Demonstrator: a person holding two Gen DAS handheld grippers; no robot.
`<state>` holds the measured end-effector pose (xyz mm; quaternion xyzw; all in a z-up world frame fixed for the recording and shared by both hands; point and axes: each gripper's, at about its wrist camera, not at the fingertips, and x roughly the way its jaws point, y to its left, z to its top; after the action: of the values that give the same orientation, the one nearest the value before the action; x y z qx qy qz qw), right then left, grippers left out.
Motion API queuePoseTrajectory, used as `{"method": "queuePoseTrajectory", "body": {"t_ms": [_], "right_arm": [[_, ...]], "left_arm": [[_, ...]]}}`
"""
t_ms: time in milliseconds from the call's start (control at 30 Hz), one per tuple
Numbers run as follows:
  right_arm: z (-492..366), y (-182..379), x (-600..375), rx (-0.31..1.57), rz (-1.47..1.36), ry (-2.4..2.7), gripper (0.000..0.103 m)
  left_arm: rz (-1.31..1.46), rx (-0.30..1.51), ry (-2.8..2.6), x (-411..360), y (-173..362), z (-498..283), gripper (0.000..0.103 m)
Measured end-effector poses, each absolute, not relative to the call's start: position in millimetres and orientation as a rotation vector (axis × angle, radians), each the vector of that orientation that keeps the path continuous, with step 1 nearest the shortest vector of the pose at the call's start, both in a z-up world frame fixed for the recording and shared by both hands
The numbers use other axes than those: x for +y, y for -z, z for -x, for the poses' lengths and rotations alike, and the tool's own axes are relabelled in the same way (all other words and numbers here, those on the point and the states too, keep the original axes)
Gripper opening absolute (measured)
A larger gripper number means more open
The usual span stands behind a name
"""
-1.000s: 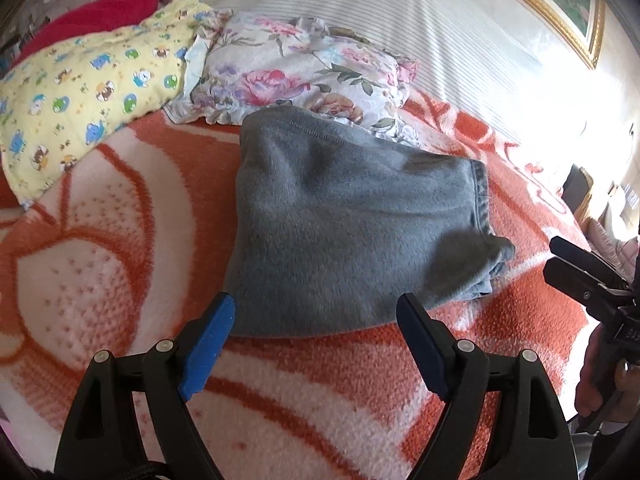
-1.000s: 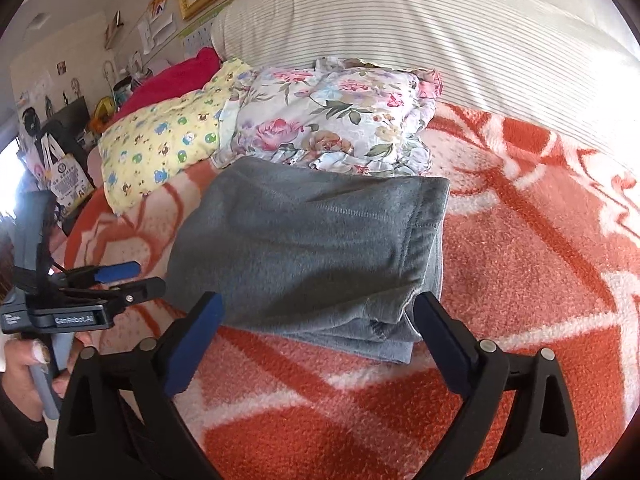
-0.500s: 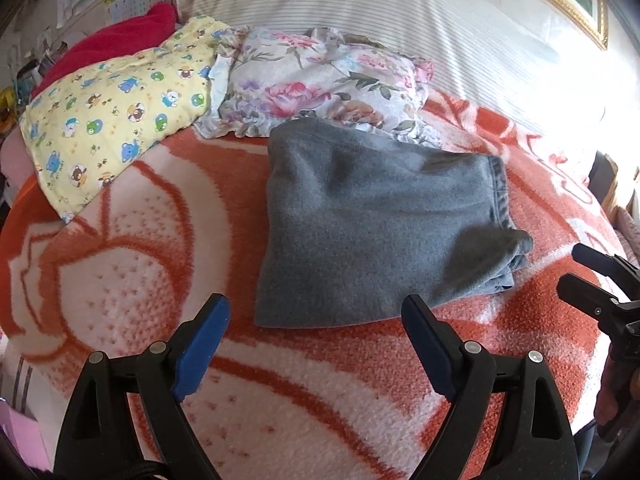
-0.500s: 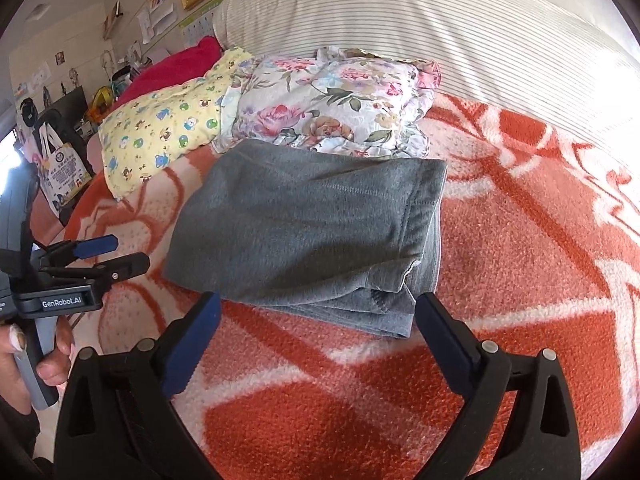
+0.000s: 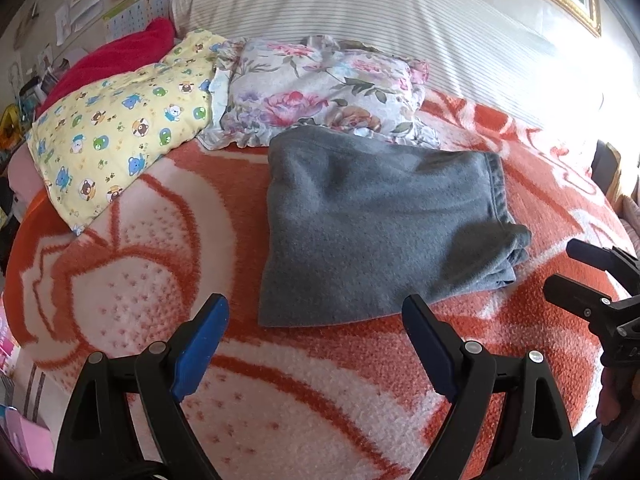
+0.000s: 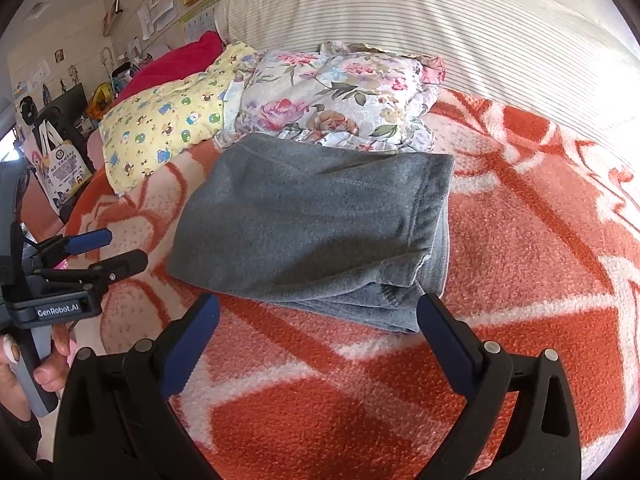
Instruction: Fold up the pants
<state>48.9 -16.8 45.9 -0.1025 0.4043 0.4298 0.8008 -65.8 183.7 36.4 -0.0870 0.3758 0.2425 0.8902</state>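
now gray pants [image 5: 376, 224] folded on orange blanket [image 5: 168, 280], left gripper [image 5: 316, 320] and right gripper [image 6: 320, 316] wide, empty

Folded grey pants [image 5: 376, 220] on orange blanket [image 5: 160, 280], left tongs [image 5: 316, 332] spread wide

White lettering reading "GenRobot.AI" stands on the black plastic front bar of the left tongs [image 6: 84, 256], seen at the left edge of the right wrist view. A white tote bag with a cartoon print [image 6: 60, 164] near the wall carries a round emblem and rows of printed characters, too small to read. A green-edged wall chart with a number grid [image 5: 136, 16] shows digits, but they are too blurred to make out.
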Motion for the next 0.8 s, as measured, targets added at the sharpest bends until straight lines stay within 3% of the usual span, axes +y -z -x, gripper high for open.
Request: {"method": "queuePoseTrajectory", "body": {"t_ms": [800], "right_arm": [[-38,-37,2,0.892,0.267,-0.949,0.099]], "left_arm": [[0.13,0.783,-0.561,184,-35,65,0.091]]}}
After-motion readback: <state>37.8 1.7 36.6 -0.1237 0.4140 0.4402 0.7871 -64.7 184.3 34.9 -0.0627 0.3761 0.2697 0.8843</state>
